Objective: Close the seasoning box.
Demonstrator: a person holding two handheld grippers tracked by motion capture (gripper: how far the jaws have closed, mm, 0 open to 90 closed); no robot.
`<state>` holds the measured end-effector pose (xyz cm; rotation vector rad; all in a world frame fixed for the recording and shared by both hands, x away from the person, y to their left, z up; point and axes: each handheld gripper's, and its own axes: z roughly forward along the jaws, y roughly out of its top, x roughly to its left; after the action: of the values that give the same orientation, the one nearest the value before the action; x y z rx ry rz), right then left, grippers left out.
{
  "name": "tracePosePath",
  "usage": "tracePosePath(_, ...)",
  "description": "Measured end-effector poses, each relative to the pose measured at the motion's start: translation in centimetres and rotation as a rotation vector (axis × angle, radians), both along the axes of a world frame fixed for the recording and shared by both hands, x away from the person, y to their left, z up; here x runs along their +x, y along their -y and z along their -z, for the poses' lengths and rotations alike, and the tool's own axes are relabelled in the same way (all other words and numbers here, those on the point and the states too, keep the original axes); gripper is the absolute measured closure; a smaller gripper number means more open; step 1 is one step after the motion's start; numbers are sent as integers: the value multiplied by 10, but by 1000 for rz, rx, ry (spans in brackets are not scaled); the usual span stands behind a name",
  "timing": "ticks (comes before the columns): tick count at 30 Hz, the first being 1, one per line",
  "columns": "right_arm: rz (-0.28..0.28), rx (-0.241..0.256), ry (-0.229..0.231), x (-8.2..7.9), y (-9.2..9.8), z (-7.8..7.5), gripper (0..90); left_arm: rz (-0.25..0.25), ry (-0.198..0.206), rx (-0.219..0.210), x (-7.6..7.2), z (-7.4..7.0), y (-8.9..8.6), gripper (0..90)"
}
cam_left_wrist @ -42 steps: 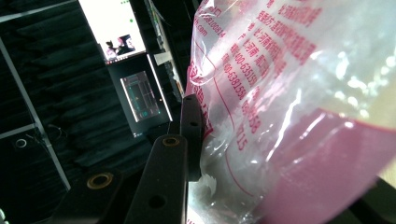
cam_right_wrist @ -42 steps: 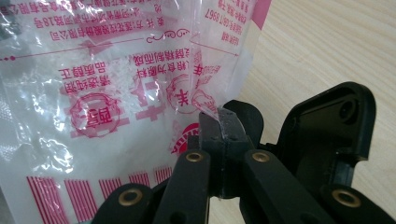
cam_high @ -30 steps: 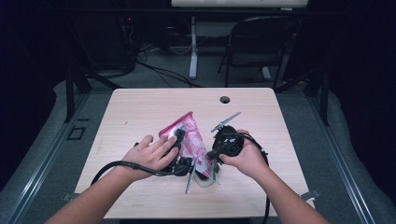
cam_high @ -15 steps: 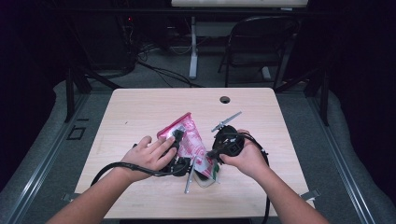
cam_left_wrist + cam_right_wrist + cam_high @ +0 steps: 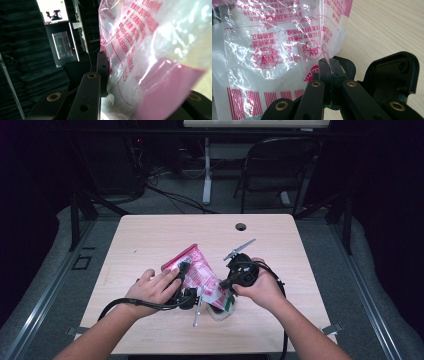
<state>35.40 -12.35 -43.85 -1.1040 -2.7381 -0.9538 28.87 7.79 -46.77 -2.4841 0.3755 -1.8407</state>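
The plastic bag (image 5: pixel 197 276) lies near the middle of the wooden table (image 5: pixel 150 235), between my two hands, and against the pictures from a moment ago it has hardly shifted: the pink end points away from me as before, the clear end nearer my right hand. It is a thin, crinkled film, glossy and wrinkled, clear over most of its face with pink-red printing and round stamp-like marks, and a solid pink band along one edge (image 5: pixel 165 82). My left gripper (image 5: pixel 186 292) sits where it sat before, my left hand (image 5: pixel 152 287) spread over it; in the left gripper view one black jaw presses against the film, but the other is hidden behind the bag, so I cannot tell whether that gripper is closed on it. My right gripper (image 5: pixel 329 67) has its jaws brought together on a fold of the clear film, the flat black links with brass-coloured rivets meeting just below the pinch; my right hand (image 5: pixel 260 287) has moved very little since the earlier picture. A slim grey metal piece (image 5: pixel 239 249) sticks up and away from the right gripper. The tabletop is pale, smooth wood grain with rounded corners and a small dark hole (image 5: pixel 241 226) near its far edge. Beyond the table stands a dark folding chair (image 5: pixel 272 175) on grey floor.
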Motion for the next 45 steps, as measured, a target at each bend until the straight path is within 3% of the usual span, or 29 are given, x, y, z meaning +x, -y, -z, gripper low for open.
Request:
tracePosePath(5, -11, -11, 1, 1, -2, -2, 900, -13, -29, -34, 0, 2, -4, 805)
tracePosePath(17, -6, 5, 9, 1, -5, -5, 900, -32, -56, -97, 0, 4, -10, 805)
tracePosePath(34, -15, -14, 23, 4, -12, -15, 900, -55, -111, -225, 0, 16, -19, 803)
tracePosePath(45, -19, -22, 30, 5, -16, -21, 900, -80, -135, -277, -3, 20, -24, 803)
